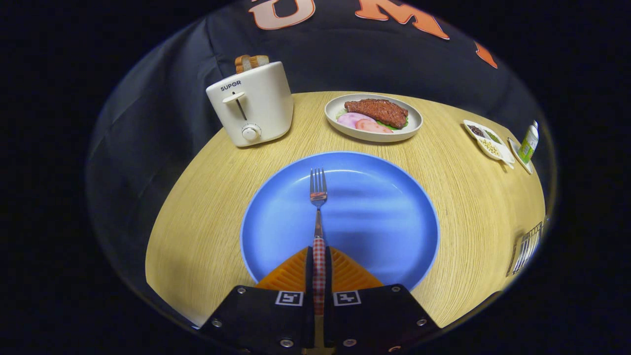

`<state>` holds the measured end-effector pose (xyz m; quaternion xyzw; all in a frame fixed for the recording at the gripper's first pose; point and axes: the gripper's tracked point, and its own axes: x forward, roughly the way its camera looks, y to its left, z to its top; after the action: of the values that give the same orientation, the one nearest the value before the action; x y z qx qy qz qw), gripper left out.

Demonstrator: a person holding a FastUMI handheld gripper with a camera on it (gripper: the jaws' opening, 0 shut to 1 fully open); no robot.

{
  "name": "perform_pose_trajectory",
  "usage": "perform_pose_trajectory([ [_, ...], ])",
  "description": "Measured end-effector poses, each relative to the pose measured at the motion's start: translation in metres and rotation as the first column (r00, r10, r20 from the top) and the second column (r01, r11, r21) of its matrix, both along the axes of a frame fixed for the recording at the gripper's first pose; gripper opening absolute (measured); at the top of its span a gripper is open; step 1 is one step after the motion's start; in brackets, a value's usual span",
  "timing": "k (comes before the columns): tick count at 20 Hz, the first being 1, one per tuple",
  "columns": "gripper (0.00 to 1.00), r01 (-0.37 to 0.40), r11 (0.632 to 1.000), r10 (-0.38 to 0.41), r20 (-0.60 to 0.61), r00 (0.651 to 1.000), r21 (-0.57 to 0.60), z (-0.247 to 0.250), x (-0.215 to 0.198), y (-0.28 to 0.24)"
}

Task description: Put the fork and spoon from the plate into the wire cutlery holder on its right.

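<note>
Booth wall: black cloth (162,98), draped and creased, wrapping behind the bench from 9 o'clock round to 2 o'clock.

Bench (473,197): round top, pale wood grain, matte.

Blue plate (384,217): centre of the bench, just ahead of the tongs, with a soft glare band across its well.

Toaster (251,106): cream, at 11 o'clock from the blue plate, two slices of bread standing in its slots.

Food plate (333,111): pale oval dish at 12 to 1 o'clock beyond the blue plate, carrying meat and sliced items.

Wire cutlery holder (526,246): at 3 o'clock, near the bench edge, well apart from the blue plate.

Condiment dish (485,139) and a small green bottle (529,143): at 2 o'clock, near the far edge.

Fork (318,207): over the blue plate's middle, tines pointing to 12 o'clock, checked handle running back to 6 o'clock.

Tongs (319,266): closed down to a narrow slot, both fingers pressing the fork's checked handle. Whether the fork is lifted off the plate cannot be told.
</note>
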<state>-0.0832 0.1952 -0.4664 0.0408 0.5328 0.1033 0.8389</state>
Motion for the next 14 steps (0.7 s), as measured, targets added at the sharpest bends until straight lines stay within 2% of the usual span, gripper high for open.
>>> perform_pose_trajectory([
  [6, 0.07, -0.002, 0.999, 0.001, 0.046, 0.999, 0.037, 0.030, 0.004, -0.009],
  [14, 0.06, 0.072, 0.996, -0.078, 0.153, 0.985, 0.046, 0.101, 0.016, -0.065],
])
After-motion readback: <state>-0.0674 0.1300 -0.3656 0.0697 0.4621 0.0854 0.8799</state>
